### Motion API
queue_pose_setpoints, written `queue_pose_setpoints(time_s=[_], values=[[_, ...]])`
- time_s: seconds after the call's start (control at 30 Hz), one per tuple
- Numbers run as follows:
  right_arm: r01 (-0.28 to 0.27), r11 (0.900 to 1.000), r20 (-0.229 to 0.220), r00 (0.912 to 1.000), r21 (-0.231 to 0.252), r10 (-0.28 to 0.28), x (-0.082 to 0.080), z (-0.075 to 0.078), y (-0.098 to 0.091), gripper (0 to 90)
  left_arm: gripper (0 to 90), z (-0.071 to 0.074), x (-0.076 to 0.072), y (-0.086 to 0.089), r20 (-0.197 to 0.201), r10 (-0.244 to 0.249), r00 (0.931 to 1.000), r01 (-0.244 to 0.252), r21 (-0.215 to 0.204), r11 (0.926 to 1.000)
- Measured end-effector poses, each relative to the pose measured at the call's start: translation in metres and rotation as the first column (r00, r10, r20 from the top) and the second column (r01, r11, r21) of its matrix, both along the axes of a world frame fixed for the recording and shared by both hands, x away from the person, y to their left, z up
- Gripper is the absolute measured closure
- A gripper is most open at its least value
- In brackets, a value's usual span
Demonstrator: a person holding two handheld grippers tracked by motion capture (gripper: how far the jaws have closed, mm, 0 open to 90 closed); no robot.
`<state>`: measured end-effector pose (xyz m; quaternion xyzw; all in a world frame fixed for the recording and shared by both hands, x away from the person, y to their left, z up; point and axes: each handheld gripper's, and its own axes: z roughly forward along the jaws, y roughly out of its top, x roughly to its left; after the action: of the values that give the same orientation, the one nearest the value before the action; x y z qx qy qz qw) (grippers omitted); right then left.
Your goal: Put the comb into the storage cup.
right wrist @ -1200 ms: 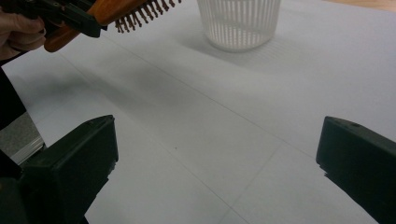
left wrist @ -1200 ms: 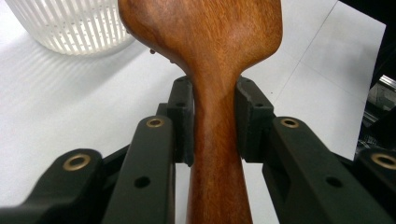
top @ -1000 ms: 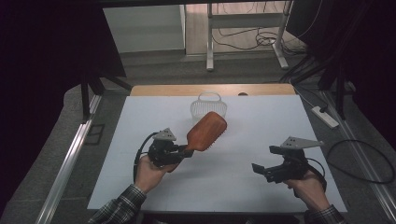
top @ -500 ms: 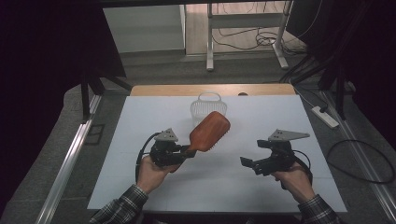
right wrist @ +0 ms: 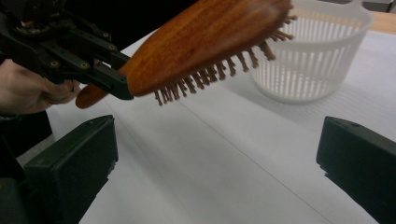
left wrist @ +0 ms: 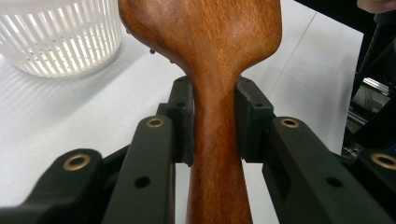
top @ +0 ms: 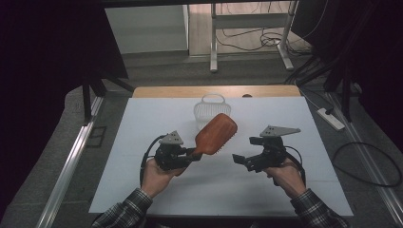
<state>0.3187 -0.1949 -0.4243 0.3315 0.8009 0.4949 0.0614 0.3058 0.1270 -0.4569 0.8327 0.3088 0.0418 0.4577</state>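
A person at a white table (top: 142, 142) holds a gripper in each hand. The left gripper (top: 194, 154) has its jaws closed on the narrow handle of a wooden hairbrush (top: 216, 133), lifting it off the table with its head angled toward the far right and its bristles pointing down. Just beyond stands a white basket (top: 211, 108). The right gripper (top: 237, 158), near the brush, points left with jaws wide open and empty.
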Motion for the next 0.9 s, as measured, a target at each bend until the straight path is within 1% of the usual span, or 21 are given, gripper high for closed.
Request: queue_pose_setpoints(time_s=[0.1, 0.13, 0.27, 0.43, 0.6, 0.67, 0.73, 0.9], values=[[-0.013, 0.9999, -0.013, 0.9998, 0.001, 0.013, 0.003, 0.000, 0.007, 0.0, 71.0, 0.000, 0.000, 0.000, 0.001, -0.001, 1.0000, 0.001, -0.001, 1.0000], [-0.029, 0.9996, -0.022, 0.9993, -0.004, 0.029, 0.005, 0.000, 0.010, 0.0, 71.0, 0.000, 0.000, 0.000, 0.002, -0.001, 1.0000, 0.001, -0.002, 1.0000], [-0.032, 0.9995, -0.029, 0.9990, -0.001, 0.032, 0.008, 0.000, 0.015, 0.0, 70.9, 0.001, 0.000, 0.000, 0.006, 0.004, 1.0000, -0.003, -0.008, 1.0000], [-0.032, 0.9988, -0.050, 0.9982, 0.038, 0.034, 0.014, 0.000, 0.023, 0.0, 70.9, 0.002, 0.000, 0.002, 0.011, 0.009, 0.9999, -0.008, -0.018, 0.9998], [-0.032, 0.9977, -0.100, 0.9943, 0.060, 0.038, 0.020, -0.001, 0.028, 0.0, 71.0, 0.002, 0.000, 0.003, 0.012, 0.012, 0.9999, -0.012, -0.024, 0.9996], [-0.030, 0.9973, -0.103, 0.9940, 0.067, 0.037, 0.022, -0.001, 0.031, 0.0, 71.0, 0.002, 0.000, 0.003, 0.013, 0.012, 0.9998, -0.012, -0.025, 0.9996], [-0.030, 0.9979, -0.109, 0.9934, 0.058, 0.037, 0.025, -0.002, 0.034, 0.0, 71.0, 0.002, 0.000, 0.002, 0.013, 0.013, 0.9998, -0.013, -0.028, 0.9995], [-0.020, 0.9979, -0.114, 0.9931, 0.062, 0.027, 0.029, -0.002, 0.041, 0.0, 70.9, 0.002, -0.001, 0.002, 0.016, 0.005, 0.9999, -0.005, -0.028, 0.9996]])
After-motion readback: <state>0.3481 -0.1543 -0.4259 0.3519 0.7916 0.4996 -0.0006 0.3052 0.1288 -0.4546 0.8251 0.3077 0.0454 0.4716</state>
